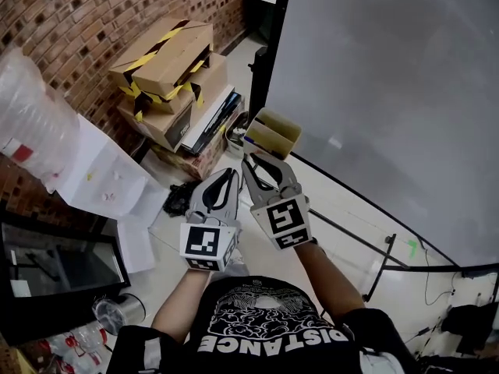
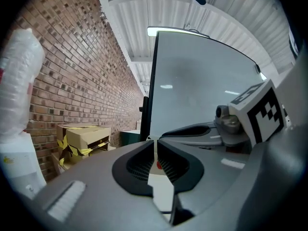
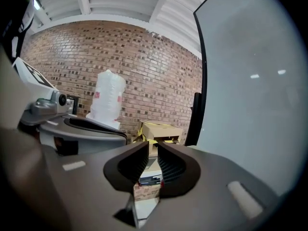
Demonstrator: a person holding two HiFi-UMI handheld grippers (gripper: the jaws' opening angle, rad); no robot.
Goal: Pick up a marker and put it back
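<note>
Seen from the head camera, a person holds two grey two-jaw grippers side by side, each carrying a cube with black-and-white square markers.

The left gripper point(image 1: 226, 179) has its ribbed black fingers point(image 2: 139, 165) drawn together until only a hairline slit remains at the tips. Nothing is clamped between them. The right gripper point(image 1: 260, 170) sits just beside it and a little further forward. Its ribbed fingers point(image 3: 169, 166) stand a narrow gap apart and are also empty; a stack of boxes shows through the gap.

Just ahead of the right gripper's tips is a small open tan cardboard box point(image 1: 274, 131), set against the lower black edge of a large grey-white whiteboard point(image 1: 390, 92). At the box's near-left corner lies a small blue-and-white object point(image 1: 249, 141) that looks like a marker. It is too small to tell its long axis or which way it points. Neither gripper touches it.

The whiteboard fills the right side, its black frame post point(image 1: 265, 61) rising beside the tan box. To the left, close by, stands a stack of brown cardboard boxes with yellow-and-black tape point(image 1: 168, 68), against a red brick wall point(image 1: 62, 22). Pale open floor point(image 1: 335, 209) lies under the grippers and to their right.
</note>
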